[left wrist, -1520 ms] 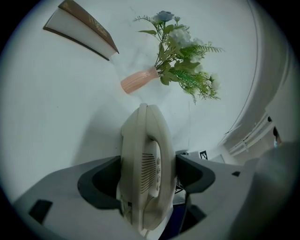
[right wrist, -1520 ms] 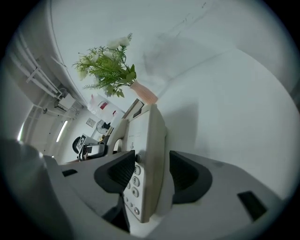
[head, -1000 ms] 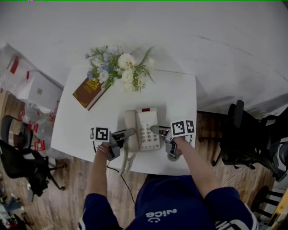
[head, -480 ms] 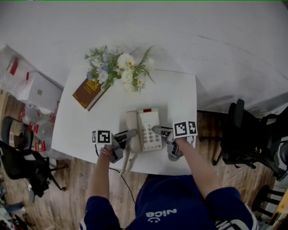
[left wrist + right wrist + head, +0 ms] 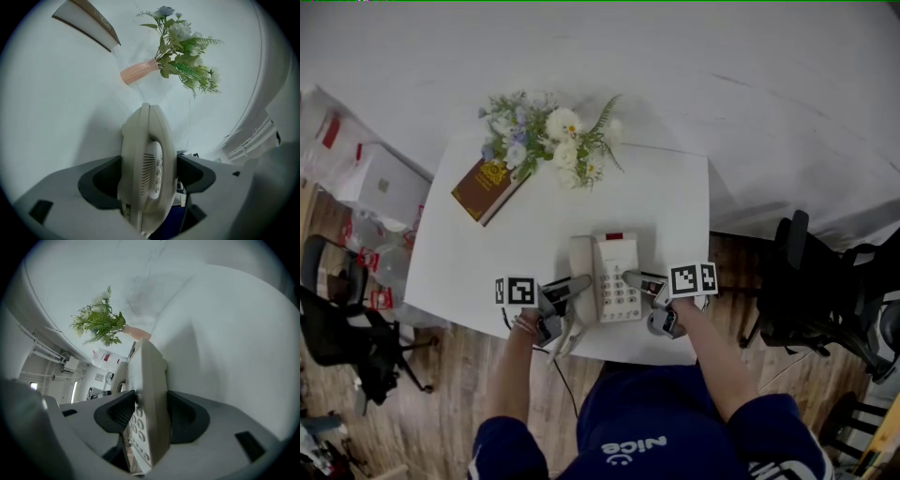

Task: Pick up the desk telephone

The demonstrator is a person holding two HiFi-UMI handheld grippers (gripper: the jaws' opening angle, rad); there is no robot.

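Note:
A beige desk telephone (image 5: pixel 610 278) with its handset on the left and a keypad sits near the front edge of the white table (image 5: pixel 469 253), held from both sides. My left gripper (image 5: pixel 574 286) is shut on the handset side (image 5: pixel 146 168). On the keypad side (image 5: pixel 146 404), my right gripper (image 5: pixel 632 278) is shut as well. In each gripper view the phone's body fills the gap between the dark pads. The coiled cord (image 5: pixel 563 338) hangs over the table's front edge.
Flowers (image 5: pixel 549 137) in a pink vase (image 5: pixel 138 72) and a brown book (image 5: pixel 490 187) lie at the table's far side. A black chair (image 5: pixel 811 291) stands on the right, another chair (image 5: pixel 337 323) and clutter on the left. A white wall lies behind the table.
Both grippers and the telephone between them have shifted slightly right and toward the table's near edge. Their hold on the phone is unchanged.

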